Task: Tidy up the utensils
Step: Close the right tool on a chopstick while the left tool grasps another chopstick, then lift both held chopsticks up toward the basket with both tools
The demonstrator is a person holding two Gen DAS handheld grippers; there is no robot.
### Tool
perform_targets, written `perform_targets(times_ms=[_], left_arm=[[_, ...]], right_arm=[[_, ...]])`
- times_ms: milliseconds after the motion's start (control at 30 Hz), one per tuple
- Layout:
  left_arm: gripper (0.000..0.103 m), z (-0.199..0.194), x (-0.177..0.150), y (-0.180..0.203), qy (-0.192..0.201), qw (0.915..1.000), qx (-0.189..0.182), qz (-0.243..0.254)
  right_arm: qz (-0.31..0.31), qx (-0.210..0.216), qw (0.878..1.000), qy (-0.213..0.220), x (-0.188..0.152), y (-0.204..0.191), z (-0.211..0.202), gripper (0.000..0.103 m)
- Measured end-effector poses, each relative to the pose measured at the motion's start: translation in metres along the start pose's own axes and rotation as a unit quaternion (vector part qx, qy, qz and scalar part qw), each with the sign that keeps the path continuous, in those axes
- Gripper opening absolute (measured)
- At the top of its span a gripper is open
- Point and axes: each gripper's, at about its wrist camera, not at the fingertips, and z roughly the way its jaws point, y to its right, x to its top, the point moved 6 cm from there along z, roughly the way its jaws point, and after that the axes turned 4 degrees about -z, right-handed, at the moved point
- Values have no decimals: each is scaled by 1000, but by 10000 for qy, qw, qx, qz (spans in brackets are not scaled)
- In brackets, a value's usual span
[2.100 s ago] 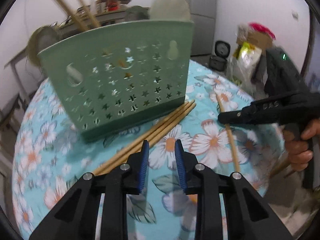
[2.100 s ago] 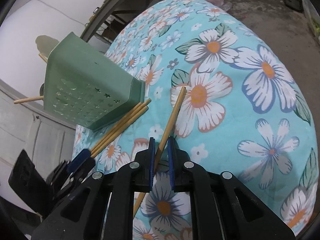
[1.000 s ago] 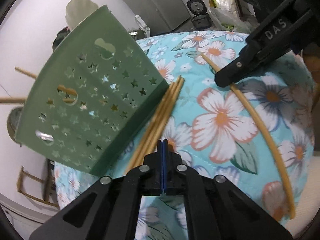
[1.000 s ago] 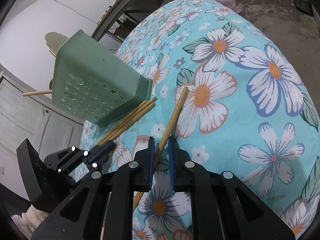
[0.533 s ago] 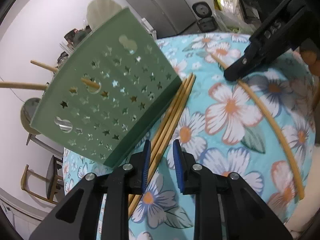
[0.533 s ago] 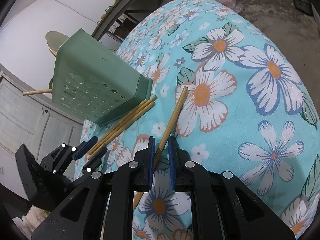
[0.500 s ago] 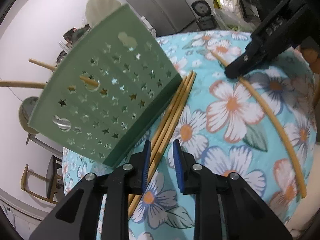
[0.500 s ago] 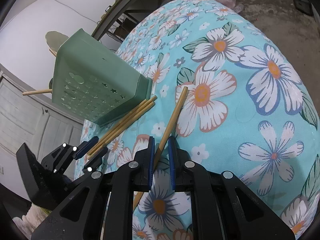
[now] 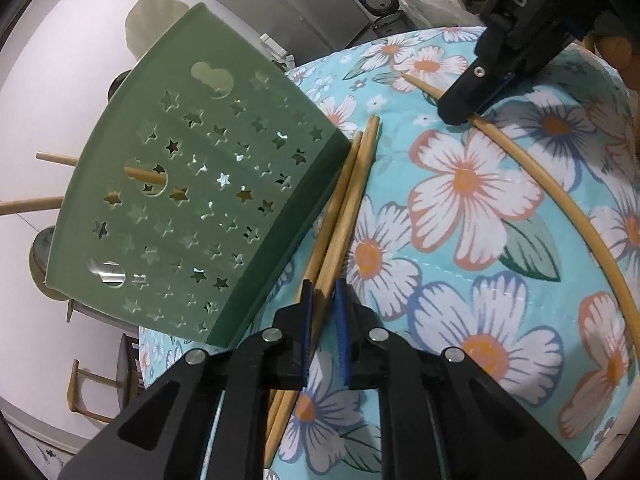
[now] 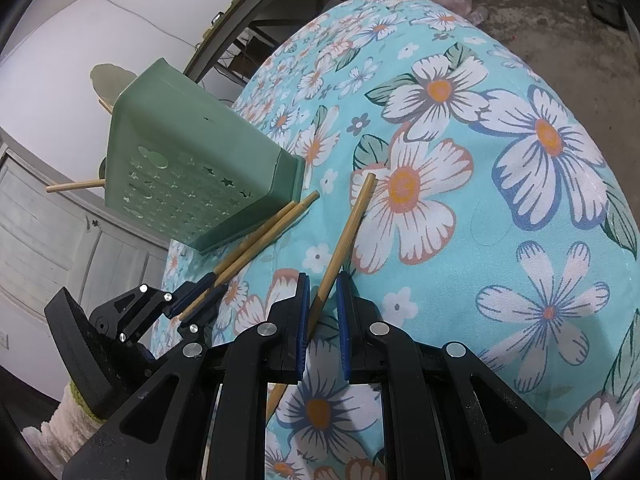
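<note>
Bamboo chopsticks | left gripper closing on them | right gripper clamps single chopstick

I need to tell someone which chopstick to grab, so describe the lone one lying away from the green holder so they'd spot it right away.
On the floral tablecloth, find the green star-punched holder. A bundle of chopsticks lies against its base; the lone chopstick lies apart, its far tip on a white flower. Only this one runs between the right tool's blue pads.

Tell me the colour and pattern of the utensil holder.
Sage green utensil holder, pierced with star-shaped cutouts; clearest in the left wrist view.
</note>
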Motion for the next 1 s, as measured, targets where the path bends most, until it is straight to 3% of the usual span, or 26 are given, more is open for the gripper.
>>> perform_targets(times_ms=[200, 433, 533, 633, 1000], left_arm=[[10, -10, -1, 5, -36, 10000, 13, -88], [6, -29, -6, 7, -310, 9954, -398, -814], [6, -32, -9, 3, -538, 9852, -695, -1473], [6, -33, -15, -4, -719, 9688, -1018, -2144], [11, -37, -10, -13, -669, 9430, -1655, -2809]], right_arm=[[-20, 2, 10000, 25, 0, 0, 0, 11], [-45, -11, 10000, 1, 0, 0, 0, 11], [-80, -35, 10000, -49, 1, -2, 1, 11], [-103, -74, 9998, -126, 1, -4, -1, 11], [-134, -25, 9991, -405, -2, -5, -5, 12]])
